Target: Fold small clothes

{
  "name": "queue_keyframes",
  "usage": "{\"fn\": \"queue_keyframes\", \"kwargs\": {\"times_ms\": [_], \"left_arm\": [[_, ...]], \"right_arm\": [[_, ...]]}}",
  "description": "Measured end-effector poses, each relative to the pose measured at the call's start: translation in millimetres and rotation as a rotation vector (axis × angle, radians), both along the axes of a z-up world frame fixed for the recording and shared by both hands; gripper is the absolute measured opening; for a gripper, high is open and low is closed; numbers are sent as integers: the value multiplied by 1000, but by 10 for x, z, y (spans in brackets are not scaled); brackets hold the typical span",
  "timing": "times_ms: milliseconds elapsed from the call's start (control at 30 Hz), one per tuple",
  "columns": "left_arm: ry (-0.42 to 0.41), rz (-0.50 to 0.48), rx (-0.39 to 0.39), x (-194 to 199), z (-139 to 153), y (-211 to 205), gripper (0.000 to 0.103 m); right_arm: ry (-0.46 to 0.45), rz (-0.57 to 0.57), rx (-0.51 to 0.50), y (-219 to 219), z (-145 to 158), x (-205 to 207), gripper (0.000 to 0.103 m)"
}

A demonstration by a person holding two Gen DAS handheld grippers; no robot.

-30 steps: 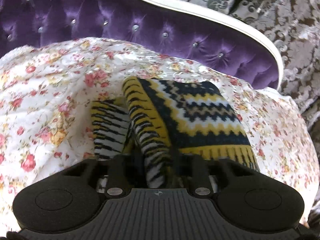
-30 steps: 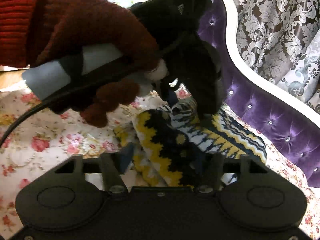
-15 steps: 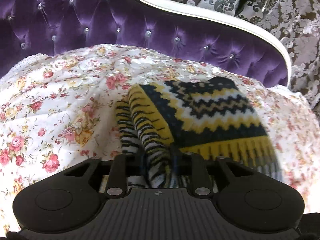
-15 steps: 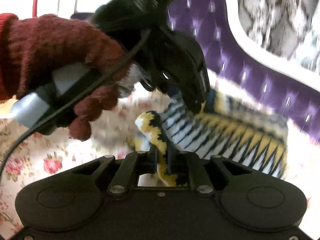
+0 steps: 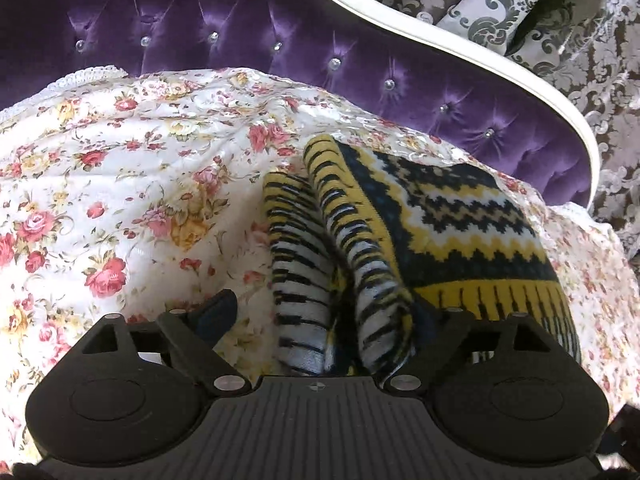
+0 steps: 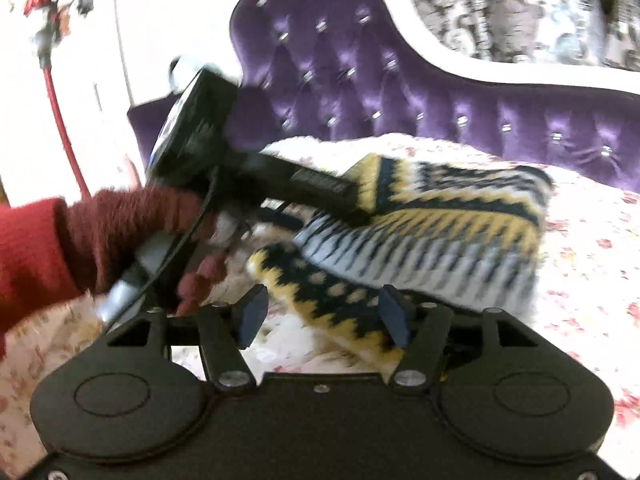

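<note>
Both claws spread, left claw (image 5: pixel 332 312) perhaps touching knit garment (image 5: pixel 440 232), floral sheet (image 5: pixel 120 168)

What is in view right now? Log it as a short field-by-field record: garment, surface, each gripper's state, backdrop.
garment: yellow, black and white knit garment, folded over on itself, lying on the bedspread
surface: floral bedspread
left gripper: open, fingers on either side of the garment's striped folds, not clamped
right gripper: open, fingers straddling a patterned edge of the garment; view blurred
left hand: in a dark red knit glove, holding the left gripper's handle
backdrop: purple tufted headboard
</note>
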State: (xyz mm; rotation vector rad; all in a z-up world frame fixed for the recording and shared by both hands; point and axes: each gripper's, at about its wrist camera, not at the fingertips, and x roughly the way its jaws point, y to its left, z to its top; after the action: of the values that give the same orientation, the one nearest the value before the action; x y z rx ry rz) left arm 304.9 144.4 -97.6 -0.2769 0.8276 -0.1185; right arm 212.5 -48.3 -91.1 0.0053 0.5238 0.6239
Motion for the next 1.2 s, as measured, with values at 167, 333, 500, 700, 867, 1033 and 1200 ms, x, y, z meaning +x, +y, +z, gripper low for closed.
{"fn": "queue_keyframes", "kwargs": {"times_ms": [167, 333, 500, 700, 867, 1033, 1200], "left_arm": [[24, 14, -29, -8, 33, 17, 87], [54, -7, -91, -101, 72, 48, 87], [84, -46, -145, -246, 89, 41, 87], [106, -83, -176, -325, 67, -49, 87], [102, -105, -233, -296, 26, -151, 88], [126, -124, -344, -196, -32, -188, 87], [164, -141, -388, -175, -26, -213, 57]], "right_arm": [[44, -142, 140, -435, 141, 301, 77], [145, -262, 240, -804, 114, 657, 83], [250, -296, 335, -983, -35, 905, 88], [334, -255, 437, -1005, -238, 1096, 88], [397, -245, 529, -965, -426, 1229, 88], [397, -222, 560, -891, -507, 1288, 89], [408, -228, 518, -873, -460, 1305, 51]]}}
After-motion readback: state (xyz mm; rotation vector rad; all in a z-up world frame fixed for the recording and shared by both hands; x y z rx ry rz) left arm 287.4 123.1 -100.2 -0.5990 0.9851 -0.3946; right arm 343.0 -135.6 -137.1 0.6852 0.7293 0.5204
